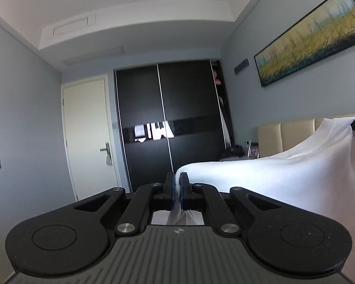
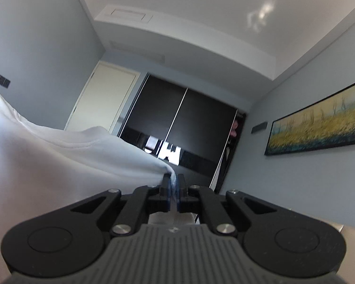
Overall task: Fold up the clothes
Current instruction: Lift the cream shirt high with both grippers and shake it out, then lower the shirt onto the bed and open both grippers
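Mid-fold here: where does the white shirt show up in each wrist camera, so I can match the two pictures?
Left wrist: the white shirt fills the lower right, running from the left gripper, which pinches its edge, up to the right border.
Right wrist: the shirt fills the lower left, ending pinched in the right gripper.
Shared landmark: the black wardrobe behind the fingers in both.

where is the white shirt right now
The white shirt hangs stretched between the two, pinched in the left hand-held gripper and the right hand-held gripper, in front of the black wardrobe.
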Action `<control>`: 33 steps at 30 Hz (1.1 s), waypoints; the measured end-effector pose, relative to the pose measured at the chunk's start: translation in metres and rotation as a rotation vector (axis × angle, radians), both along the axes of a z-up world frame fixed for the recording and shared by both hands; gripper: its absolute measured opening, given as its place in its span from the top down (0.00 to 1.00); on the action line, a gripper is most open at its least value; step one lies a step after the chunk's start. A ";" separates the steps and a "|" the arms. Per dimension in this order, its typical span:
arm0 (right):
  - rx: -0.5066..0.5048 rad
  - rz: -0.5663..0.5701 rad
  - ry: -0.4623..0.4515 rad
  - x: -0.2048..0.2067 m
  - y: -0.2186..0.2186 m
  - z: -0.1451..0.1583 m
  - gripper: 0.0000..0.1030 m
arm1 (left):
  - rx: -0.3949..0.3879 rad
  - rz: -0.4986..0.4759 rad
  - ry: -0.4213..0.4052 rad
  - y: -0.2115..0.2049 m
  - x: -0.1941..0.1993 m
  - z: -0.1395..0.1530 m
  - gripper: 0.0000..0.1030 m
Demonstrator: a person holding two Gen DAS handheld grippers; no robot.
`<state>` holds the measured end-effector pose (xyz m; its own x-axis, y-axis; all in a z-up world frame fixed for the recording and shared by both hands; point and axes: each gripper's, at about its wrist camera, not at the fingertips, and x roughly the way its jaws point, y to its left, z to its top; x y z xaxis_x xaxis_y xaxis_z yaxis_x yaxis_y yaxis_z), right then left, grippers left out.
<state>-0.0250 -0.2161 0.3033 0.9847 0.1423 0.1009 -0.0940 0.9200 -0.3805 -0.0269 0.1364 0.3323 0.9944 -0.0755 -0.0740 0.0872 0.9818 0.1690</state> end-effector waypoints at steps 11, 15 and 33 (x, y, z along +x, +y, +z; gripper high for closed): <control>-0.133 -0.027 0.313 0.166 0.032 -0.100 0.96 | 0.042 0.058 0.282 0.011 0.161 -0.112 0.98; -0.175 -0.034 0.382 0.225 0.044 -0.136 0.96 | 0.045 0.079 0.352 0.019 0.212 -0.149 0.98; -0.263 0.044 0.818 0.401 0.062 -0.320 0.84 | 0.192 0.049 0.719 0.018 0.355 -0.327 0.97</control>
